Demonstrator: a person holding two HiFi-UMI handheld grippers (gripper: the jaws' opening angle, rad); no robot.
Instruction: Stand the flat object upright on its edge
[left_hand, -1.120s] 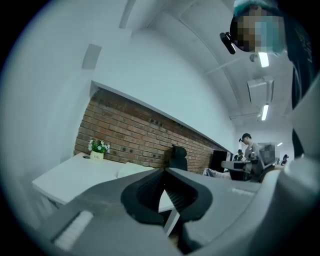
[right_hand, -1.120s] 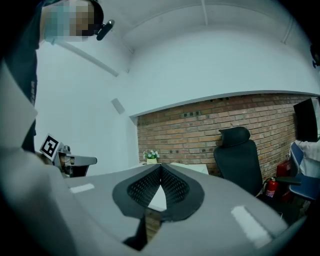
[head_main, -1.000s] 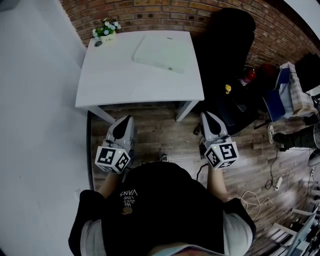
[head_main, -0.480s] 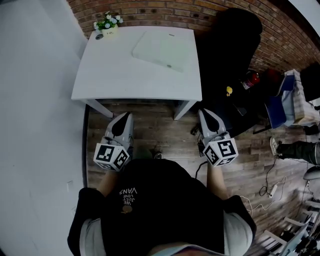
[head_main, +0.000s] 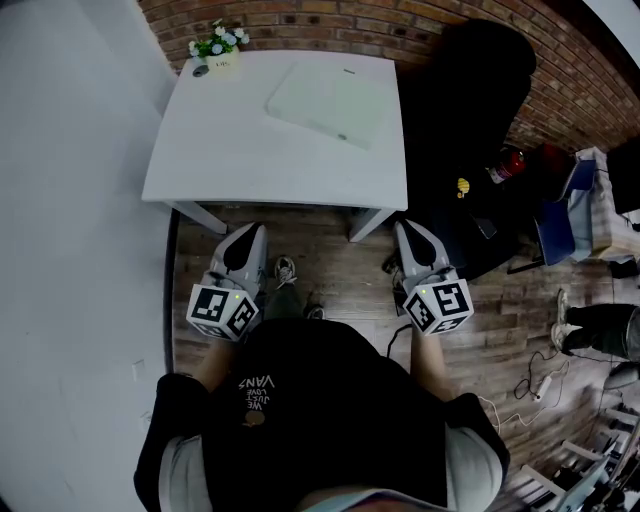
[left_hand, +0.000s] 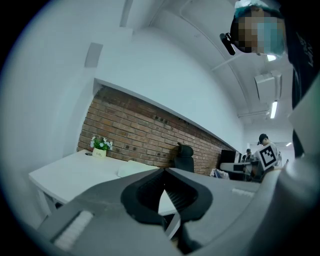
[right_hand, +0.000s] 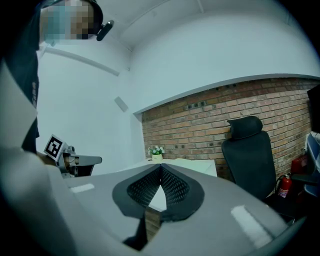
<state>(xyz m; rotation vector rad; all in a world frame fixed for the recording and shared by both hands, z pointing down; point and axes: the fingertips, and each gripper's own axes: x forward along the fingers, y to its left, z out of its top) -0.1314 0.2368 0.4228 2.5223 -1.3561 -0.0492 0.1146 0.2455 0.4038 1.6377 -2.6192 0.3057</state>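
**Flat slab lies on the counter; both grippers closed short of it**

Only the head view takes in the dark wooden plank floor (head_main: 330, 265) and the whole white square counter (head_main: 230, 150). The counter is pushed against the red brick wall (head_main: 330, 20), with a plain white wall on its left. A black high-backed office chair (head_main: 470, 80) stands just right of the counter. The right gripper view shows a red fire extinguisher (right_hand: 285, 186) near the chair's base. The flat white rectangular slab (head_main: 325, 103) lies on its face, slightly skewed, on the counter's far right part near the bricks. The left gripper (head_main: 250, 235) and right gripper (head_main: 408, 228) hang over the floor at the counter's near edge, well apart from the slab. Each gripper's own view shows its jaws together, clamped on nothing. A small white pot of flowers (head_main: 215, 50) sits at the far left corner. Only the left gripper view catches a person in a cap far off.
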